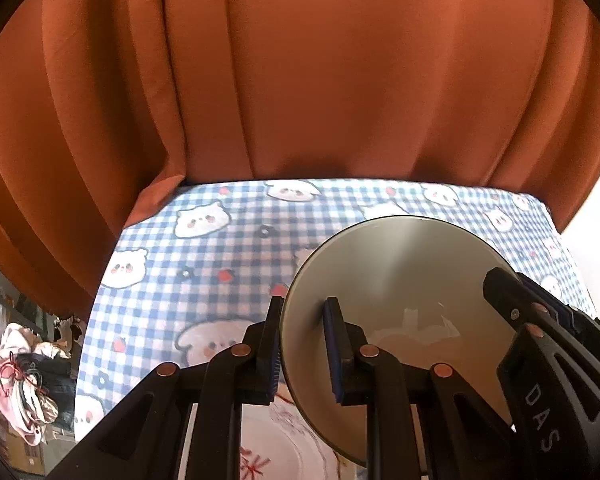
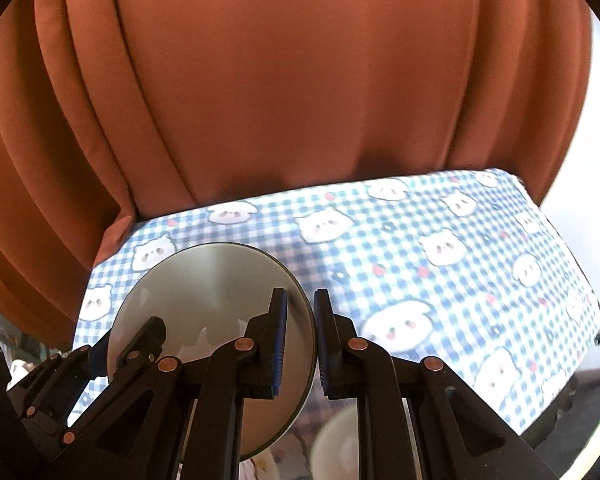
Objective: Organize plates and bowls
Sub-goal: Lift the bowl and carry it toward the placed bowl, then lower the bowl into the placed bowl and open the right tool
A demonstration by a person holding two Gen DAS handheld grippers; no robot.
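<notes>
Both tools grip one pale grey-green bowl (image 1: 400,300) by opposite sides of its rim, carrying it above the desk (image 1: 204,264), which is covered in a blue checked cloth printed with white bear faces. The left tool (image 1: 302,344) is clamped tight on the bowl's left edge, one pad outside the wall and one inside; the right tool (image 2: 300,336) is closed the same way on the opposite edge, its left pad inside the bowl. Each tool also shows at the far rim in the other's camera.

Ahead of both tools hangs an orange curtain (image 1: 340,80), its folds reaching the desk's far edge. Under the left tool lies a white plate with a red pattern (image 1: 268,452), mostly hidden by the fingers. Under the right tool a white bowl (image 2: 336,444) is cut off by the frame. Far left of the left tool is a blurred heap of clothes (image 1: 24,380), hard to make out.
</notes>
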